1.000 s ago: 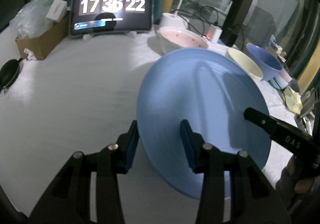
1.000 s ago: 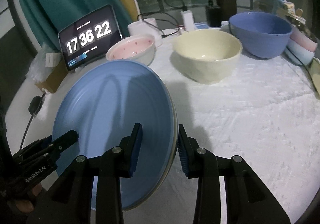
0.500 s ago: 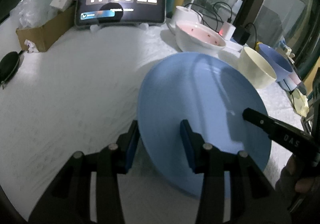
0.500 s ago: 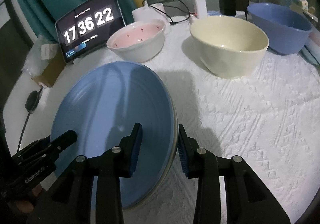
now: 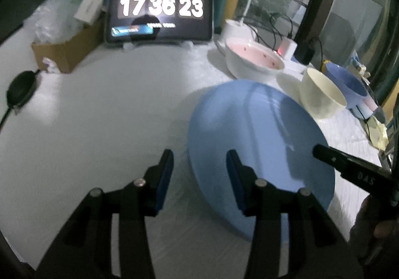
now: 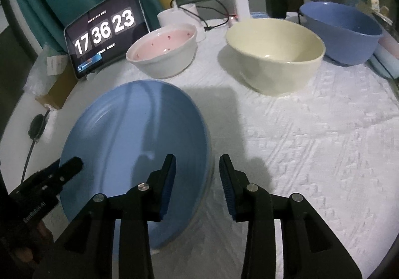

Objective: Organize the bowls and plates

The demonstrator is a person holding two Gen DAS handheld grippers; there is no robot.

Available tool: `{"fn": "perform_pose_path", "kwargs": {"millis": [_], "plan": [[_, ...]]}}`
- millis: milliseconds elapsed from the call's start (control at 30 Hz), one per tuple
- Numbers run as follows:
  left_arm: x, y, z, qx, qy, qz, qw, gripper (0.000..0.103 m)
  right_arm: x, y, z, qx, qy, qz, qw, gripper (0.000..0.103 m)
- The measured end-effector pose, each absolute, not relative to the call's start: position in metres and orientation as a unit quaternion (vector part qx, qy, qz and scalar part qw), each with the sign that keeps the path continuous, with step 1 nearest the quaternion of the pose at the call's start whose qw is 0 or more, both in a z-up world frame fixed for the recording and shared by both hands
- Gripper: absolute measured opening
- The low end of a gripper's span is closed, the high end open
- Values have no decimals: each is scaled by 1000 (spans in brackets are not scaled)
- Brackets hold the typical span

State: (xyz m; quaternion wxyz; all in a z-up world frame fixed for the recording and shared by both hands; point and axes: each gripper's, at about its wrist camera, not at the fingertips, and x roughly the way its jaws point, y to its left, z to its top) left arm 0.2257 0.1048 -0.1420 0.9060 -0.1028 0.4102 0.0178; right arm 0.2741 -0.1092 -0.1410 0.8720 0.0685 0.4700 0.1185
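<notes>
A large blue plate (image 5: 259,144) lies on the white tablecloth; it also shows in the right wrist view (image 6: 134,144). My left gripper (image 5: 199,179) straddles its left rim, jaws open with a gap on both sides. My right gripper (image 6: 197,181) straddles its right rim, jaws open too. Behind stand a pink-lined white bowl (image 6: 164,52), a cream bowl (image 6: 274,54) and a blue bowl (image 6: 344,29). They also show in the left wrist view: the pink-lined bowl (image 5: 251,62), the cream bowl (image 5: 321,94), the blue bowl (image 5: 349,84).
A tablet clock (image 5: 159,9) stands at the back. A cardboard box with plastic bags (image 5: 62,47) sits back left, a black round object with a cable (image 5: 21,87) at the left. Chargers and cables (image 6: 239,4) lie behind the bowls. Pastel cups (image 6: 386,54) lie far right.
Both grippers have opened their jaws and let go of the blue plate, which now rests lower and flatter on the cloth. The clock moved from 22 to 23.
</notes>
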Motion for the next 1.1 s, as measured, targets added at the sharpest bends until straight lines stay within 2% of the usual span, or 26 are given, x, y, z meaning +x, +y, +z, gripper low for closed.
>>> {"fn": "perform_pose_path", "kwargs": {"millis": [367,1100], "plan": [[208,83,-103,-87,354,14,931,46,252,-142,-119,79,442,108,887,38],[208,-28,-79,-49,352,-78,931,46,220,-236,-99,119,409,61,903,38]]}}
